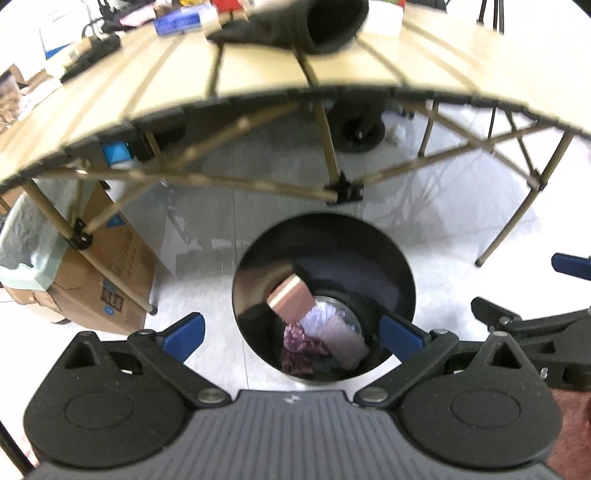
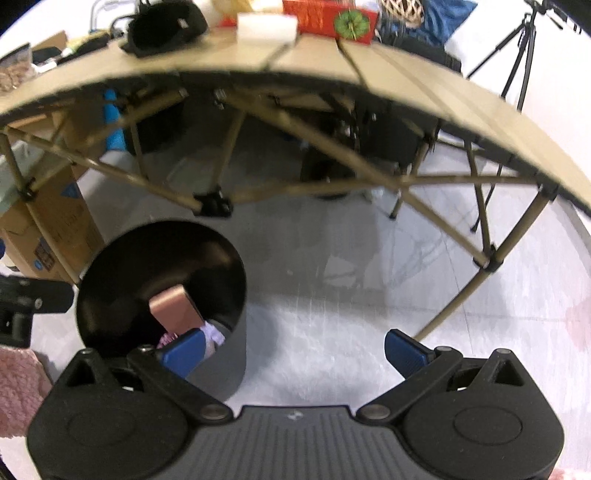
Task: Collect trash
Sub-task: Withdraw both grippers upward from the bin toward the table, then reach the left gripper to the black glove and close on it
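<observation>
Both tools are spread wide and holding nothing. The left tool (image 1: 291, 334) hangs right over the black bin (image 1: 369, 236) on the floor, just off the counter (image 1: 258, 70) edge. Pink box (image 1: 291, 301) and crumpled wrappers (image 1: 321, 341) sit inside; the right tool (image 2: 293, 349) is beside the bin.

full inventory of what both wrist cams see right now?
bin: 1, black, round, on the floor in front of the table
small box: 1, pinkish-copper, inside the bin
crumpled wrappers: several, pink and white, bin bottom
folding table: 1, beige slats
black cloth item: 1, on the table
red box: 1, on the table
white block: 1, on the table
cardboard box: 1, brown, floor, left
tripod: 1, black, far right
left gripper: open, over the bin
right gripper: open, beside the bin
</observation>
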Motion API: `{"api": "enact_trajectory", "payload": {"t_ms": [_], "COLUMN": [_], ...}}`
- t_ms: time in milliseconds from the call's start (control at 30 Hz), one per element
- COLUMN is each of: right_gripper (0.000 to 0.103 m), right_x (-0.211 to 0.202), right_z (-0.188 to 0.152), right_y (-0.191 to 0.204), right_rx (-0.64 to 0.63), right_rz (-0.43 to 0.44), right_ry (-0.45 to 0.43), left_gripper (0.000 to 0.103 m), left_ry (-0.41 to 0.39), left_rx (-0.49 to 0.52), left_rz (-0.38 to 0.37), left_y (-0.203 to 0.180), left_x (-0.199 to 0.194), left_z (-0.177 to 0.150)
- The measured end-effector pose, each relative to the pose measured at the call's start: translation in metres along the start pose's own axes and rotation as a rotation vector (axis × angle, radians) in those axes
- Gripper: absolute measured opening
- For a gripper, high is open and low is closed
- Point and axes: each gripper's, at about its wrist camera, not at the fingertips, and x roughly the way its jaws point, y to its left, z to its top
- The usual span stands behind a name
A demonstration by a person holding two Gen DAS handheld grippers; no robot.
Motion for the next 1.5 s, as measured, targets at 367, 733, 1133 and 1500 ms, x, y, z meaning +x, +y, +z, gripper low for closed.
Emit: {"api": "enact_trajectory", "payload": {"t_ms": [367,733,1133,1500], "right_gripper": [0.103,0.103,0.103,0.103], "right_x": [-0.066,-0.092,-0.091,-0.064], "right_z": [0.019,0.059,0.098,0.141], "right_y": [0.009,0.001,-0.010,-0.030], "right_rx": [-0.045,-0.035,0.001,0.008], "right_rz": [0.042,0.033,0.017,0.005], "right_ry": [-0.206,-0.371,-0.484,-0.566], "left_gripper": [0.103,0.103,0.103,0.103], "left_ry": [-0.160,-0.284,-0.368,-0.351], "left_rx": [-0.046,-0.118,-0.173,-0.172], "left_rz": [-0.001,-0.005,0.004,-0.005], "left_y": [0.011,0.027,0.031,0.024], "left_x": [-0.059,-0.087,-0.089,-0.052], "left_z": [0.016,0.054,0.099,0.139]}}
